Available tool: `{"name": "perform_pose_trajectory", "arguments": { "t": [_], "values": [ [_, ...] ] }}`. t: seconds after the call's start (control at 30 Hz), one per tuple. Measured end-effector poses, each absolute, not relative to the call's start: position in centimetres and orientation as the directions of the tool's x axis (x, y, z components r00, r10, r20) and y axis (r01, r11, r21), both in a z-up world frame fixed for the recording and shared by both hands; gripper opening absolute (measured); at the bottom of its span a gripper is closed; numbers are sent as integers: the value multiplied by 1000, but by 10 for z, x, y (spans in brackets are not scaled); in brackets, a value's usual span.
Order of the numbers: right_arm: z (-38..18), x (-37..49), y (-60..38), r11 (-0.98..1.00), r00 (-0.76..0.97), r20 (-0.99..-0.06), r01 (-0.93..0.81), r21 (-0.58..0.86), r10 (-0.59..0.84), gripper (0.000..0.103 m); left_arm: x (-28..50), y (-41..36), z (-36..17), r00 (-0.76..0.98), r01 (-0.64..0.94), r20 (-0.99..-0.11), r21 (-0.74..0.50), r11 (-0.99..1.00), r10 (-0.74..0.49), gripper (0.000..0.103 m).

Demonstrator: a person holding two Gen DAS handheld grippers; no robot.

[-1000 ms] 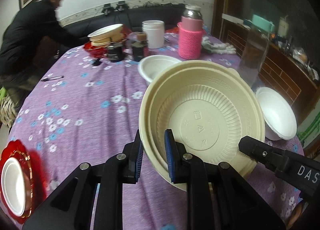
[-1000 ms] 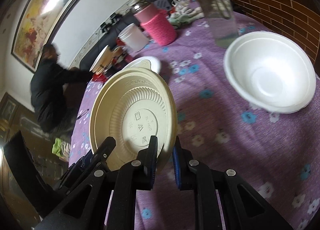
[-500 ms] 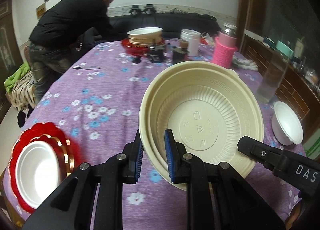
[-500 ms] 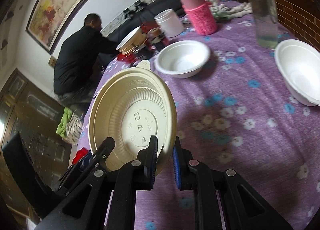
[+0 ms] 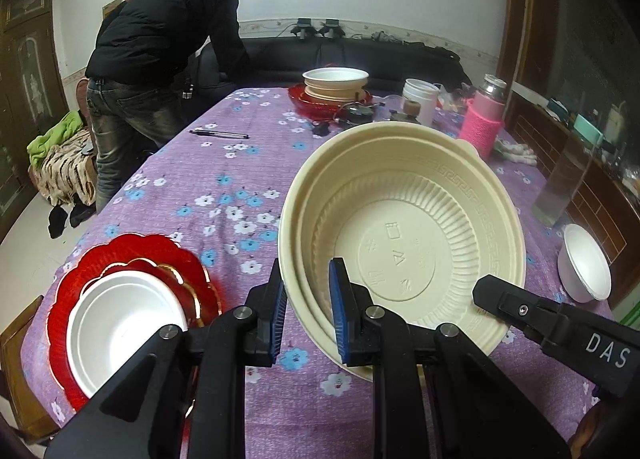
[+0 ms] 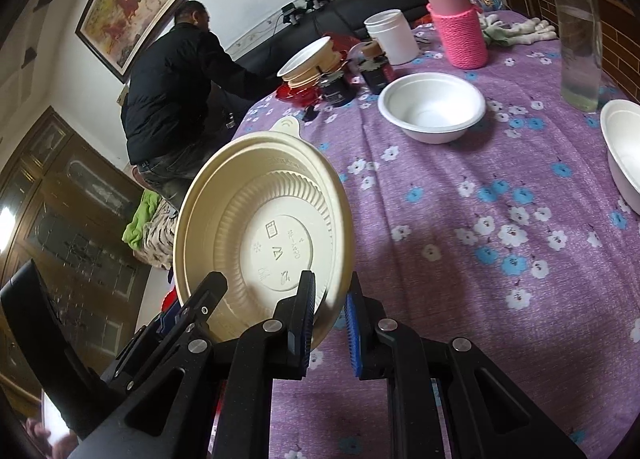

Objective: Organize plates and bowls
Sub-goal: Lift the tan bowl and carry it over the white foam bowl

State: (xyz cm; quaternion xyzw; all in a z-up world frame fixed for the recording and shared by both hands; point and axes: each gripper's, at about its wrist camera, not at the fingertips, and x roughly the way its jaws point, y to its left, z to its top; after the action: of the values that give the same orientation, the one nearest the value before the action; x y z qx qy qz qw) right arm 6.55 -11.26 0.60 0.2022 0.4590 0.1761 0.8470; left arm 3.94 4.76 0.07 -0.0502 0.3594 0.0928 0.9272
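A cream ribbed plastic bowl (image 5: pixel 404 243) is held tilted above the purple flowered tablecloth by both grippers. My left gripper (image 5: pixel 307 313) is shut on its near left rim. My right gripper (image 6: pixel 329 329) is shut on the opposite rim of the cream bowl (image 6: pixel 264 235). A white foam bowl (image 5: pixel 120 331) sits in red scalloped plates (image 5: pixel 132 255) at the near left. Another white bowl (image 6: pixel 432 107) sits mid-table, one more white bowl (image 6: pixel 624 151) at the right edge. A stack of bowls on a red plate (image 5: pixel 336 87) stands at the far end.
A pink knit-covered bottle (image 6: pixel 460 23), a white jar (image 6: pixel 390 37), small dark jars (image 6: pixel 336 89) and a tall clear container (image 6: pixel 580 27) stand at the far right. A pen (image 5: pixel 218 134) lies far left. A man in black (image 5: pixel 160 59) bends by the sofa.
Both grippers carried the cream bowl leftward and back along the table. The red plates with the white bowl came closer at the left, and the right-edge white bowl slid away rightward.
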Motion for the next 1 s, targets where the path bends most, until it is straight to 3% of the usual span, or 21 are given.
{"name": "perform_pose_trajectory", "arguments": {
  "t": [1.0],
  "values": [
    [16, 53, -70, 849, 496, -698, -196, 490, 517, 15, 13, 81, 9, 735, -299, -643, -24, 954, 214, 18]
  ]
}}
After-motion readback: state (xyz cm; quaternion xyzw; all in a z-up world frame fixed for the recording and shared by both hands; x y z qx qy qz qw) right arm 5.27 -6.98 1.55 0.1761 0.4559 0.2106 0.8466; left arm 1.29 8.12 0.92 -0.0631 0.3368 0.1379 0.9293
